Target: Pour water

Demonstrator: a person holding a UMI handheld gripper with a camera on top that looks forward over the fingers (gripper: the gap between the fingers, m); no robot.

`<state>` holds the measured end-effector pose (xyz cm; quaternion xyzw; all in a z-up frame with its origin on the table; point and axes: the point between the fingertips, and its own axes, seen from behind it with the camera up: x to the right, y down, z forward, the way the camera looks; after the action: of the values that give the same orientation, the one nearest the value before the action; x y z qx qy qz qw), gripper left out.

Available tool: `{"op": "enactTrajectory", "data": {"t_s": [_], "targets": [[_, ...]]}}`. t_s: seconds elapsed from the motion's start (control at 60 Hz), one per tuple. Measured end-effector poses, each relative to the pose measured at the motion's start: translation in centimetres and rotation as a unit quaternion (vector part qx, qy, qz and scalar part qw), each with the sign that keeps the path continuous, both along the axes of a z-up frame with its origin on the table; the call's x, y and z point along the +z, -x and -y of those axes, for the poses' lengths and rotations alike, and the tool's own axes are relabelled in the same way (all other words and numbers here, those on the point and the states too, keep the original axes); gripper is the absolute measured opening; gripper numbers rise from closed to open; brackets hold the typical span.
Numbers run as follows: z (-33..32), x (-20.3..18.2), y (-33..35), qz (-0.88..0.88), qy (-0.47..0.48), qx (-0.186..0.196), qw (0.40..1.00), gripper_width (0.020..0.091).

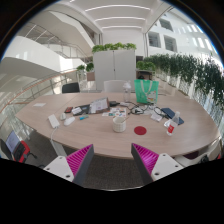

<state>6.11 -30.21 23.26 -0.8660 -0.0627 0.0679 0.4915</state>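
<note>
nothing poured yet, i'd say — my gripper point(112, 160) hangs spread wide and empty, well back from the table point(100, 138), the clear cup point(119, 123) beyond the fingers.

gripper point(113, 160) | fingers: standing wide apart, gripping nothing | pads point(80, 158): magenta, facing inward toward each other | pose: pointing forward, sitting level, both fingertips showing at equal height

Clear cup point(119, 122): upright near centre of oval table point(60, 138), contents not discernible. Green bottle-like container point(146, 92): upright at far right side of table, well apart from cup, beyond it.
</note>
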Motion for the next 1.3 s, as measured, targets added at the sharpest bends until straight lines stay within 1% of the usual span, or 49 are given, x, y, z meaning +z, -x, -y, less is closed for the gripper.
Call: {"op": "enactTrajectory", "data": {"t_s": [0.067,0.15,0.3,0.417,0.55,0.567,0.583,0.617,0.733,0.85,0.917,0.983,1.05,1.083,1.1,1.117,1.133,1.167,1.3], "targets": [[-0.1,-0.7,1.8,0.004,0.001,0.003,1.000,0.0832],[-0.5,-1.1,2.4,0.003,-0.002,0.000,1.000,0.0838],[-2.4,-1.7,-0.4,0.010,-0.025,-0.016,1.000,0.0832],[-5.3,-2.5,-6.0,0.021,-0.055,-0.042,0.997,0.0833],[-10.0,-4.3,-15.0,0.042,-0.079,-0.085,0.992,0.0829],[-10.6,-4.5,-16.2,0.044,-0.085,-0.089,0.991,0.0817],[-11.3,-4.7,-17.4,0.047,-0.091,-0.094,0.990,0.0829],[-12.8,-5.2,-19.8,0.053,-0.101,-0.103,0.988,0.0829],[-18.2,-8.0,-27.5,0.059,-0.125,-0.131,0.982,0.0831],[-24.7,-11.9,-32.7,0.039,-0.130,-0.157,0.978,0.0829],[-27.5,-12.9,-34.6,0.022,-0.123,-0.164,0.979,0.0826],[-31.2,-14.3,-35.2,0.018,-0.126,-0.161,0.979,0.0828],[-32.9,-14.4,-36.0,0.028,-0.134,-0.154,0.978,0.0825],[-33.8,-14.6,-36.4,0.032,-0.137,-0.154,0.978,0.0811],[-34.2,-14.7,-36.4,0.032,-0.138,-0.153,0.978,0.0789],[-34.5,-14.8,-36.5,0.033,-0.139,-0.151,0.978,0.0751],[-35.7,-15.1,-36.3,0.033,-0.140,-0.150,0.978,0.0698],[-36.1,-15.8,-36.4,0.032,-0.136,-0.149,0.979,0.0533],[-37.2,-15.2,-38.0,0.038,-0.181,-0.182,0.966,0.0509]]}}
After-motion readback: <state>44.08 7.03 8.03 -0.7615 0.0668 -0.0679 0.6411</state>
